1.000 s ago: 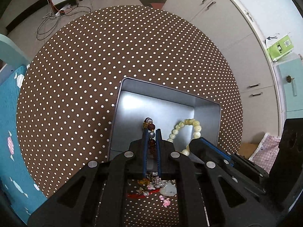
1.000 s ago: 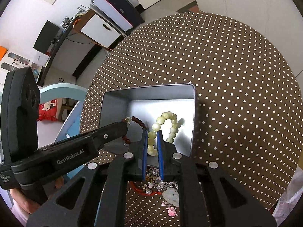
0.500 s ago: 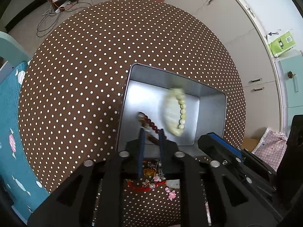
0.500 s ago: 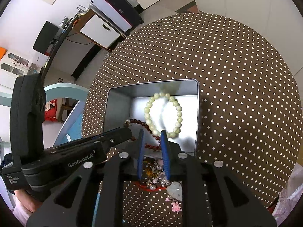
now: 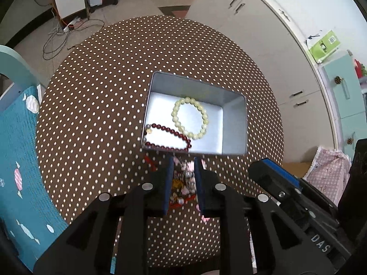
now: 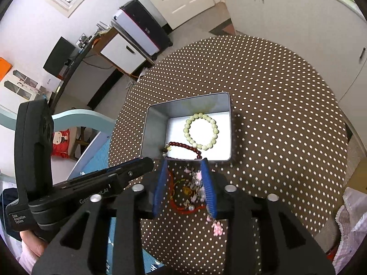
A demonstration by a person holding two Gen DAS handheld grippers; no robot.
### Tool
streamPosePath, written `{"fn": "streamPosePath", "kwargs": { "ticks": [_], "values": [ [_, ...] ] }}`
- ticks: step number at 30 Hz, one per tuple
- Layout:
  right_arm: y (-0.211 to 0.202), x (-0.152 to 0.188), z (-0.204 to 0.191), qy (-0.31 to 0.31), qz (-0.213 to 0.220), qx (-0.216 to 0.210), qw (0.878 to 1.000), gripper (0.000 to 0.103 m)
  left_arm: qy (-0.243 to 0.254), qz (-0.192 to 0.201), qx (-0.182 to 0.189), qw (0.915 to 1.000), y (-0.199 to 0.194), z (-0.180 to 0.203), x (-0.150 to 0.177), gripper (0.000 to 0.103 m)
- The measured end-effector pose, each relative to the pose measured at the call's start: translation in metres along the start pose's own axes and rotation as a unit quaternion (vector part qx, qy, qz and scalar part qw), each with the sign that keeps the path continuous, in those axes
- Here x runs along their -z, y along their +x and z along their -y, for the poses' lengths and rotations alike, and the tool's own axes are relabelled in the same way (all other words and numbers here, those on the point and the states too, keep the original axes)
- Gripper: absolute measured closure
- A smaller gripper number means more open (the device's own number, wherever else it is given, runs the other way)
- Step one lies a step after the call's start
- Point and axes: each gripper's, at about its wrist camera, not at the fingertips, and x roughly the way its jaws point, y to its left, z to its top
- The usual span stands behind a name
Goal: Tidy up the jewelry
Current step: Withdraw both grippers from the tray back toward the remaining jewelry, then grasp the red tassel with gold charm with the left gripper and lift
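A silver tin box (image 5: pixel 236 123) (image 6: pixel 153 128) stands on the brown dotted round table (image 5: pixel 96 87) (image 6: pixel 286 105). In it lie a pale green bead bracelet (image 5: pixel 190 121) (image 6: pixel 201 131) and a dark red bead bracelet (image 5: pixel 168 138) (image 6: pixel 183 146). A pile of small jewelry with a red cord (image 5: pixel 182 183) (image 6: pixel 190 190) lies on the cloth in front of the box. My left gripper (image 5: pixel 183 161) is open and empty, raised over the pile. My right gripper (image 6: pixel 184 162) is open and empty, raised over the same pile.
A light blue chair with a teal cushion (image 5: pixel 16 151) stands at the table's left. White cabinets (image 5: pixel 247 23) run behind the table. A pink patterned cloth (image 5: pixel 328 169) lies at the right. Each view shows the other gripper's body (image 5: pixel 286 188) (image 6: pixel 80 183).
Both grippers opened and let go of their bracelets, which now lie in the box. Both grippers have pulled up and back from the box to above the jewelry pile.
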Motion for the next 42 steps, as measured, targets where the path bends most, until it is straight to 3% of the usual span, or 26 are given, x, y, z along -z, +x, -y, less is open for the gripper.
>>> {"fn": "streamPosePath", "kwargs": {
  "ticks": [3, 6, 8, 11, 17, 24, 31, 36, 40, 42],
  "values": [
    [-0.016, 0.014, -0.004, -0.004, 0.017, 0.008, 1.000, 0.058, 0.012, 0.005, -0.002, 0.9999, -0.013, 0.001, 0.021, 0.074],
    [-0.027, 0.029, -0.009, -0.001, 0.027, 0.020, 0.999, 0.047, 0.025, 0.006, 0.000, 0.9997, -0.025, 0.001, 0.046, 0.071],
    [-0.032, 0.038, -0.013, 0.003, 0.033, 0.026, 0.999, 0.041, 0.029, 0.005, -0.005, 0.9996, -0.028, 0.008, 0.055, 0.061],
    [-0.038, 0.054, -0.014, 0.013, 0.039, 0.043, 0.998, 0.029, 0.035, 0.000, -0.004, 0.9994, -0.032, 0.006, 0.076, 0.058],
    [-0.046, 0.082, -0.012, 0.031, 0.048, 0.070, 0.996, 0.019, 0.035, -0.009, -0.010, 0.9993, -0.031, -0.004, 0.108, 0.045],
    [-0.043, 0.102, -0.008, 0.024, 0.042, 0.098, 0.994, 0.019, 0.023, -0.028, -0.011, 0.9993, -0.017, -0.011, 0.112, 0.045],
    [-0.018, 0.091, 0.003, -0.043, 0.031, 0.118, 0.992, 0.019, -0.005, -0.034, -0.034, 0.9988, 0.012, -0.016, 0.090, 0.046],
    [0.003, 0.081, 0.014, -0.071, 0.011, 0.098, 0.993, 0.019, -0.013, -0.048, -0.053, 0.9974, 0.041, -0.013, 0.069, 0.057],
    [0.024, 0.070, 0.024, -0.081, -0.020, 0.086, 0.993, 0.019, -0.022, -0.074, -0.072, 0.9944, 0.069, -0.012, 0.056, 0.076],
    [0.032, 0.065, 0.027, -0.087, -0.031, 0.082, 0.992, 0.019, -0.029, -0.085, -0.076, 0.9931, 0.079, -0.013, 0.052, 0.079]
  ]
}}
